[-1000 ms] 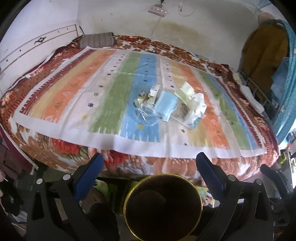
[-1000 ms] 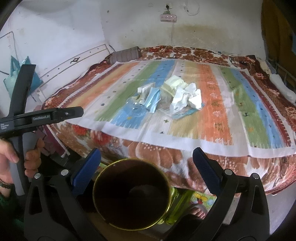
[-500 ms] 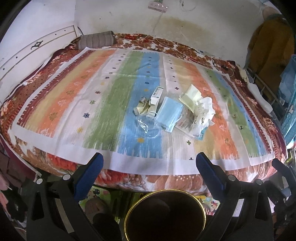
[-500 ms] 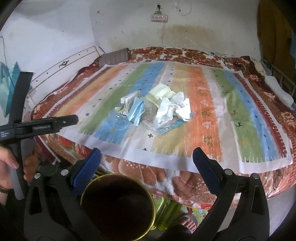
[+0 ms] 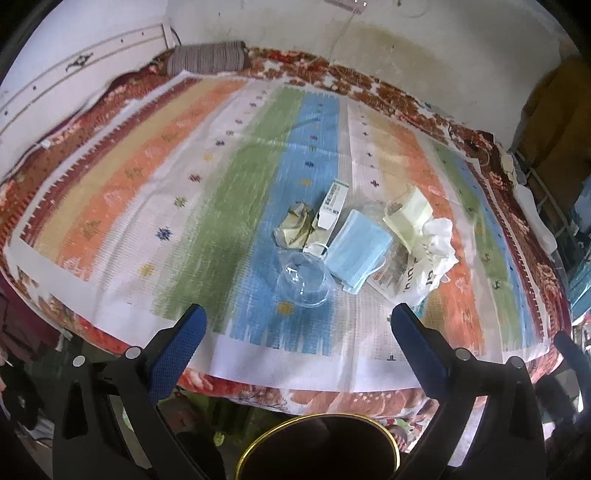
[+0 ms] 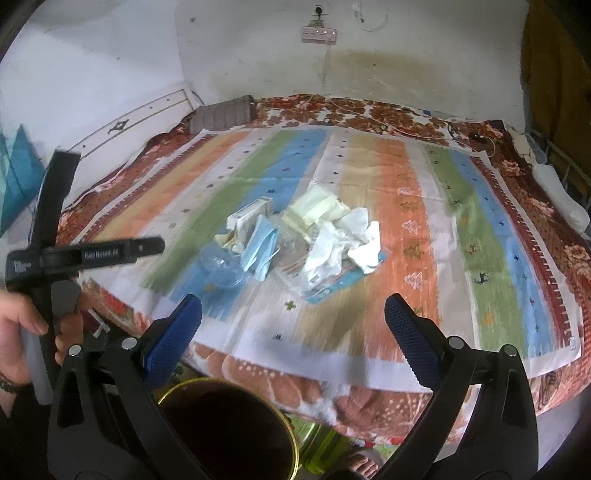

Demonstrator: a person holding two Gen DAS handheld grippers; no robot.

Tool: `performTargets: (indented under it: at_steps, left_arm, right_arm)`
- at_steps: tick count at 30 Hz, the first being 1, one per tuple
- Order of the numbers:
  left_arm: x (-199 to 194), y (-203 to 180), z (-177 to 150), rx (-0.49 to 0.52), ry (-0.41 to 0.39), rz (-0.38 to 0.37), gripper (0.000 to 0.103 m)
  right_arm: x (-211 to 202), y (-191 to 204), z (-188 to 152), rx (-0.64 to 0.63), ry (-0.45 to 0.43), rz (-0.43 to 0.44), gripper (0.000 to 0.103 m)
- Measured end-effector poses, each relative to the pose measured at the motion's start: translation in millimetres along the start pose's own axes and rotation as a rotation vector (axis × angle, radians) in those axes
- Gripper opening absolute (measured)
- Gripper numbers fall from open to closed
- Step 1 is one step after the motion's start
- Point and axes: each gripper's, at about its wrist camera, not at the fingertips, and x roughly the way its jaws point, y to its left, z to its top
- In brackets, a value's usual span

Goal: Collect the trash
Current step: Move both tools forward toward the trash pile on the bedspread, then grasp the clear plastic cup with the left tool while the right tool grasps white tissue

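Note:
A heap of trash lies on the striped bed cover point(image 5: 258, 177): a blue face mask point(image 5: 356, 254), a clear plastic cup lid point(image 5: 304, 282), a small white carton point(image 5: 332, 205), crumpled paper point(image 5: 293, 227), yellow wrappers point(image 5: 408, 218) and a white plastic bag point(image 5: 430, 262). The right wrist view shows the mask point(image 6: 260, 249) and white tissues point(image 6: 347, 240). My left gripper point(image 5: 295, 332) is open and empty, short of the heap. My right gripper point(image 6: 291, 321) is open and empty. A dark bin with a gold rim point(image 5: 319, 448) stands below the bed edge, also in the right wrist view point(image 6: 225, 428).
A grey rolled pillow point(image 5: 207, 57) lies at the head of the bed. A white wall with a power strip point(image 6: 318, 34) is behind. Clothes hang at the right point(image 5: 554, 122). The hand holding the left gripper tool point(image 6: 55, 254) shows at left.
Both grippers have moved forward and up over the bed edge, closer to the trash heap. The bin has slid lower in both views. Jaws stay open.

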Motion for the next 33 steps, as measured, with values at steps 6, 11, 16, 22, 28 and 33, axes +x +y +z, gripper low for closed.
performTargets:
  at_steps: [6,11,16,22,28,33]
  left_arm:
    - [22,5,8,-0.039,0.056,-0.038,0.097]
    - [37,3,14,-0.044,0.089,-0.044,0.097]
    - [49,1,22,-0.051,0.11,-0.058,0.097]
    - [64,2,32,-0.058,0.13,-0.063,0.097]
    - [81,4,37,-0.053,0.152,-0.045,0.097]
    - [94,5,38,-0.053,0.188,-0.056,0.097]
  right_arm:
    - [20,-14,14,0.061,0.029,0.015,0.094]
    - [36,-25,25,0.097,0.041,0.015,0.094]
    - [55,-42,37,0.148,0.048,0.012,0.094]
    - [74,-61,39,0.207,0.09,0.016,0.094]
    - [95,-78,34,0.202,0.146,-0.011,0.091]
    - [118,-89,27,0.175,0.199,-0.019,0.088]
